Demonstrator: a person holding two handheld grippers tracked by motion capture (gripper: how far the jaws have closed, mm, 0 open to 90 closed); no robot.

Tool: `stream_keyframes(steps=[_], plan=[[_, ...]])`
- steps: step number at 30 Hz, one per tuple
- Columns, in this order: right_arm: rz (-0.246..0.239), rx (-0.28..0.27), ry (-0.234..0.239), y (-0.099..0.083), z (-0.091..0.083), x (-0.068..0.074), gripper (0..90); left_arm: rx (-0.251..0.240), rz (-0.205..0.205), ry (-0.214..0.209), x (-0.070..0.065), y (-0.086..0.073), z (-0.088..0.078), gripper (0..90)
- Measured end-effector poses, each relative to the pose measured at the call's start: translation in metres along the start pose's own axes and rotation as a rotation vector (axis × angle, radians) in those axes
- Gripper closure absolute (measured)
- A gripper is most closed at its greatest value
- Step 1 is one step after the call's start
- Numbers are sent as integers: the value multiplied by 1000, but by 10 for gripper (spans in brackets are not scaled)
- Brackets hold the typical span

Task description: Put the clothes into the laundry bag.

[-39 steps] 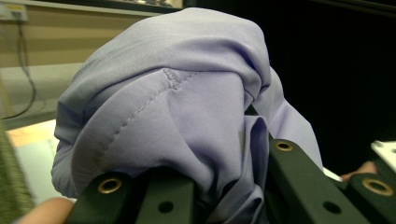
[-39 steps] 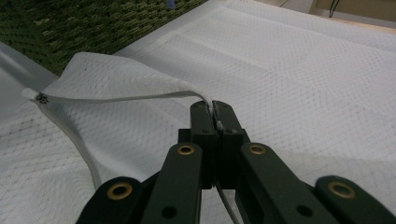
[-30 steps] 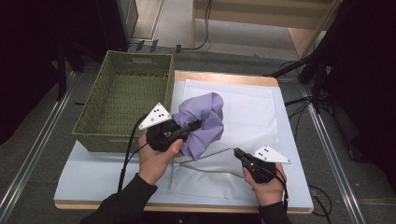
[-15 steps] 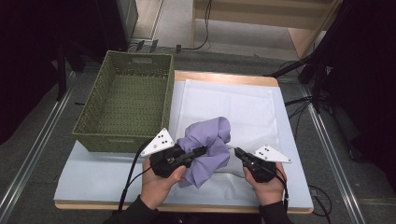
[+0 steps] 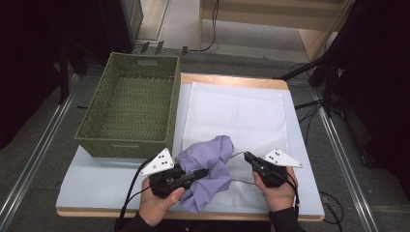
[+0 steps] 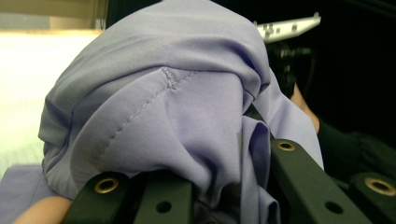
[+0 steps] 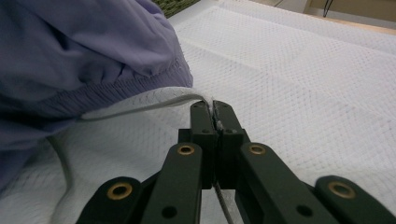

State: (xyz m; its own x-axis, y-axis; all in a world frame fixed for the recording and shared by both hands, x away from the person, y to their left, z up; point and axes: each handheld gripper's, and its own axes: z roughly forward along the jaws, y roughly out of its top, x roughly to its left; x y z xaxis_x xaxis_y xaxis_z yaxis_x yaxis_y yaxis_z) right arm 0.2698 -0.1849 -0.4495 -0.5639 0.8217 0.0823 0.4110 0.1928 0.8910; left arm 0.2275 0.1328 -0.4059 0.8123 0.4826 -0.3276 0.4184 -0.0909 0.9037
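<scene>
The left gripper (image 5: 200,174) has its fingers clamped on a bunched purple garment (image 5: 208,162), which rests at the near edge of the tabletop (image 5: 96,179) on a white cloth (image 5: 237,111). In the left gripper view the garment (image 6: 177,93) bulges over the fingers (a stitched seam shows on top). The right gripper (image 5: 247,155) has its fingers closed on a thin white cord (image 7: 140,106) that runs from the garment's elastic hem. A green basket (image 5: 128,108) stands at the left, apart from both.

basket (image 5: 128,113) left of mat (image 5: 237,108) | garment (image 5: 210,166) on mat — near edge, between both hand-held grippers
</scene>
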Motion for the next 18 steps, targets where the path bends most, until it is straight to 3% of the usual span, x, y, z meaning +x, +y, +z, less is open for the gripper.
stream_keyframes(steps=[2, 5, 7, 8, 12, 15, 16, 18], plan=[[2, 0, -3, 0, 0, -1, 898, 21, 2, -4, 1, -7, 3, 777], [10, 3, -6, 0, 0, -2, 898, 55, -33, -30, 4, -18, 11, 759], [7, 4, -6, 0, 1, -3, 898, 104, -23, -35, 11, -28, 23, 692], [7, 4, -6, 0, 1, -3, 898, 104, -23, -35, 11, -28, 23, 658], [8, 3, -5, 0, 1, -4, 898, 75, -9, 48, 16, -32, 27, 427], [16, 1, -5, 0, 1, -5, 898, 78, -4, 84, 19, -31, 26, 341], [18, 0, -5, 0, 1, -5, 898, 93, -6, 123, 21, -30, 25, 286], [21, 0, -3, 0, 1, -5, 898, 126, -26, 149, 22, -27, 24, 167]])
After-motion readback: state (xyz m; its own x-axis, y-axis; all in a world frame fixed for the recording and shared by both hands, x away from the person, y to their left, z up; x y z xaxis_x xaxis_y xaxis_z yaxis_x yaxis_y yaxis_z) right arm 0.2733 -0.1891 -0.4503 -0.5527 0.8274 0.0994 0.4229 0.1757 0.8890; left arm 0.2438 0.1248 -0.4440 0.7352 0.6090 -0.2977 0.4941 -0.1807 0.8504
